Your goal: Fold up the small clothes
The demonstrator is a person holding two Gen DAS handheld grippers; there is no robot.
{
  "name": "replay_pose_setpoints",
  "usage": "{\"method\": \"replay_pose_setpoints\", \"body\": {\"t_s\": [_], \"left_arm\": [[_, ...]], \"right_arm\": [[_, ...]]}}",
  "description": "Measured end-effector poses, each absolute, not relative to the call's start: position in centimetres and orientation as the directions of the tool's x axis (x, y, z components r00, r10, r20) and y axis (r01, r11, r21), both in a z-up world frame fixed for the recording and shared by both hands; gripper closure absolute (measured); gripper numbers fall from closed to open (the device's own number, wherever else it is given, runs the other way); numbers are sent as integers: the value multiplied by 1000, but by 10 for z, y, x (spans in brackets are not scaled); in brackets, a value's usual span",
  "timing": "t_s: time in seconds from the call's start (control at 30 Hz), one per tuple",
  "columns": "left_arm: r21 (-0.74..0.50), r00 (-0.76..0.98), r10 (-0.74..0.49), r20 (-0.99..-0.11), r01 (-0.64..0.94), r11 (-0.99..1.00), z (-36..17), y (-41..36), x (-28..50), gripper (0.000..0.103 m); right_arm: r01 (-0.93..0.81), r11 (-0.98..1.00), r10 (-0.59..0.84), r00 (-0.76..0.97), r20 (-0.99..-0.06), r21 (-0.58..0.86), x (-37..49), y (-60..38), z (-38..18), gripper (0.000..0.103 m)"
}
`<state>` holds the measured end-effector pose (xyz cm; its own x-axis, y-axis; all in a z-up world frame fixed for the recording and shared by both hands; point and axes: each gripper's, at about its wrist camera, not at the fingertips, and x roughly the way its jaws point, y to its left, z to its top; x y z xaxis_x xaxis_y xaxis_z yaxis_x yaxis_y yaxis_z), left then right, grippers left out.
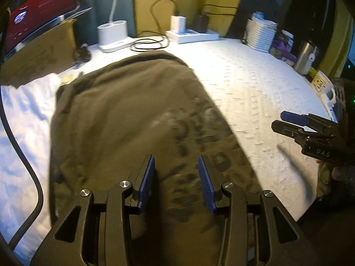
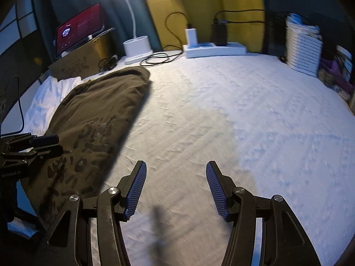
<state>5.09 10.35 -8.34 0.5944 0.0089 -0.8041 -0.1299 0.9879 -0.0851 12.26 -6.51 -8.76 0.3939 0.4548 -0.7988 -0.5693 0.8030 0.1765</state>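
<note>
One dark olive garment (image 1: 124, 115) with a printed design lies on the white-covered tabletop (image 1: 255, 84), stretched long from the near edge toward the lamp base (image 1: 113, 35) at the back; it looks already doubled lengthwise into a narrow strip, though blur hides its edges. Beside it on the left a single white cloth (image 1: 24, 115) lies rumpled, touching or partly under the olive one; I cannot tell which.

Two tongs are in play. The left tongs (image 1: 176, 177) hover over the near end of the garment, over the print, their blue pads apart and nothing between them. The right tongs (image 2: 176, 188) hang over bare cover to the right of the garment, also apart and empty; in the left view they show side-on at the right edge (image 1: 286, 122).

My judgement: this is a pause between folds, the lengthwise fold done and the crosswise fold not yet begun. The next move calls for both tongs to come down on the near end, one at each corner, pinch through all layers, and carry that end toward the far end so the strip halves evenly. The right tongs have to shift left first.

Counted at the back: one lamp base, one power strip (image 2: 215, 48) bearing two chargers, one laptop (image 2: 77, 31) on one cardboard box (image 1: 42, 53), one white basket (image 2: 304, 44), one steel cup (image 1: 306, 55)
</note>
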Motion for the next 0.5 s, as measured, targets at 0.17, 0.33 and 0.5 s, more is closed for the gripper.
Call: {"method": "replay_pose_setpoints", "body": {"t_s": [0.17,0.33,0.5], "left_arm": [[-130,631,-18,-776,-131,983,-76,85,56,49],[-169,691,-33,-722,-129,977,-73,66,58,28],[-156,706,-24,-708,-124,980,-66,52,60,28]], "right_arm": [[-540,829,427,442,-789,147,118,-89,-79,45],[-505,853,405,481,-778,132,117,-111,-64,45],[-479,870,391,532,-752,114,113,-131,-42,45]]}}
